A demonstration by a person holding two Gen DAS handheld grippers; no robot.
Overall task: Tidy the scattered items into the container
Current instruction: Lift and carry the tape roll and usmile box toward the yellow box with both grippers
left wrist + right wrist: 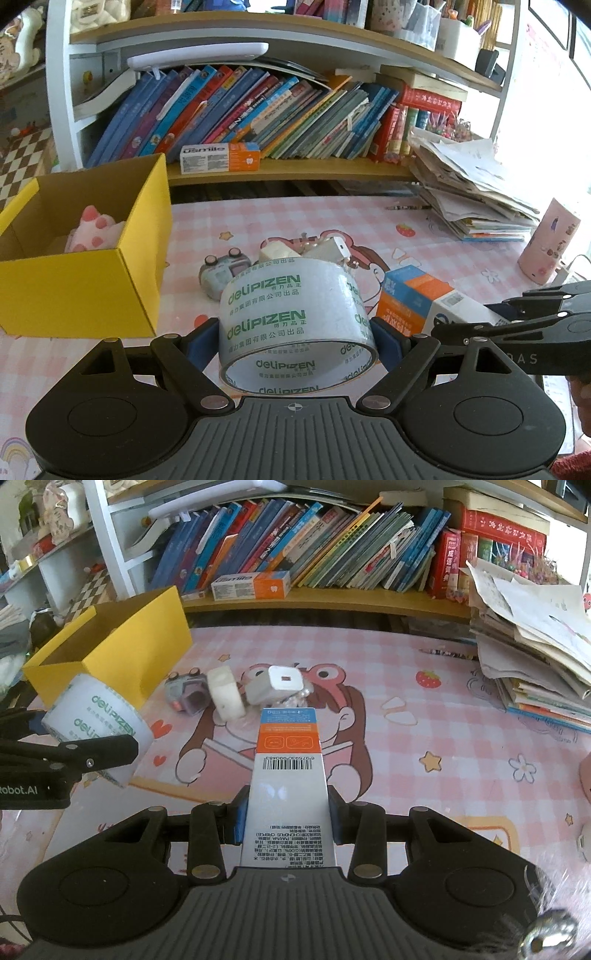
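Note:
My left gripper (295,338) is shut on a roll of clear tape (291,325) printed with green letters, held above the pink table mat. My right gripper (286,812) is shut on a long white, orange and blue toothpaste box (286,771), also lifted off the mat. The yellow cardboard box (74,288) stands open at the left, a pink plush toy (94,232) inside. On the mat ahead lie a small grey toy camera (186,696), a white tape roll (225,694), a white charger plug (275,685) and a string of pearls (299,698).
A bookshelf (288,171) full of leaning books runs along the back, with another toothpaste box (219,158) on its lower board. A tall stack of papers (528,642) fills the right side. A pink cup (548,242) stands at the far right. A pencil (448,652) lies near the papers.

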